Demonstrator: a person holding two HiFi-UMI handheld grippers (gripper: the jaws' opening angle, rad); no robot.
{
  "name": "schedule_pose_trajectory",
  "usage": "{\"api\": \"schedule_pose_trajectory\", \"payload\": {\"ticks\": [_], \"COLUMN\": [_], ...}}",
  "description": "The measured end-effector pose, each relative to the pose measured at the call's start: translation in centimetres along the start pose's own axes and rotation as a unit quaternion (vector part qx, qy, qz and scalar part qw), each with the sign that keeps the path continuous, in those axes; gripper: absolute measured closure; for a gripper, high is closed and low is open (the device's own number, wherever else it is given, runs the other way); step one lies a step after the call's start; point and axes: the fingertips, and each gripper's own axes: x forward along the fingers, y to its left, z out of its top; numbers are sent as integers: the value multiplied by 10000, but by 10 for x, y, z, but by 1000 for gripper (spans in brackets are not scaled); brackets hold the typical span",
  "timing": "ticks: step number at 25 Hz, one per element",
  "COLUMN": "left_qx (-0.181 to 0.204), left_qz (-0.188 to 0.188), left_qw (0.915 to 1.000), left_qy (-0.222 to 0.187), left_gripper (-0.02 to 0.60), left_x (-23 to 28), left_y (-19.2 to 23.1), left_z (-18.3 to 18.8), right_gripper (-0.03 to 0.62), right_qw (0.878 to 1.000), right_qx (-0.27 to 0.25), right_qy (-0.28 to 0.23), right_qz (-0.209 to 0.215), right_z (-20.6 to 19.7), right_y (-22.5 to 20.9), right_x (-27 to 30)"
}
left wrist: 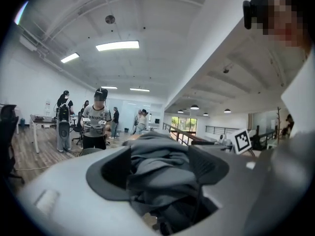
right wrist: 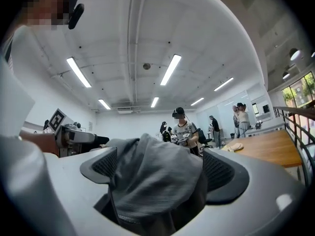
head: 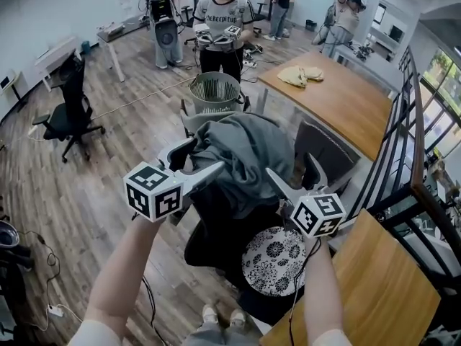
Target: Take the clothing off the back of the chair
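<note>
A grey garment [head: 241, 157] lies draped over the back of a black chair [head: 216, 225], which has a floral cushion [head: 274, 262] on its seat. My left gripper [head: 202, 157] reaches in at the garment's left side, and my right gripper [head: 292, 170] at its right side. In the left gripper view the grey garment [left wrist: 157, 163] sits bunched between the wide-spread jaws of the left gripper [left wrist: 160, 171]. In the right gripper view the garment [right wrist: 155, 176] fills the gap of the right gripper [right wrist: 160, 173], whose jaws are also spread wide. Neither pair of pads is clamped on the cloth.
A wire bin [head: 215, 92] stands just beyond the chair. A wooden table [head: 338, 103] with a yellow cloth [head: 302, 74] is at the back right. A person [head: 225, 27] with grippers stands behind the bin. A black office chair [head: 68, 110] is at the left and a railing [head: 403, 135] at the right.
</note>
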Motion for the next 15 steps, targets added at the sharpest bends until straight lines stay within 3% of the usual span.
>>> {"api": "schedule_pose_trajectory", "payload": {"ticks": [10,15], "left_qx": [-345,-395], "left_qz": [211,43], "left_qw": [9976,9976], "left_qy": [558,572], "left_gripper": [202,243], "left_x": [13,17], "left_y": [16,13], "left_z": [-35,-40], "right_gripper": [37,105], "right_qw": [9948,9907], "right_qx": [875,1161], "right_qy": [478,580], "right_qz": [214,399], "right_z": [-66,-77], "right_y": [-9,1], "right_x": [34,43]}}
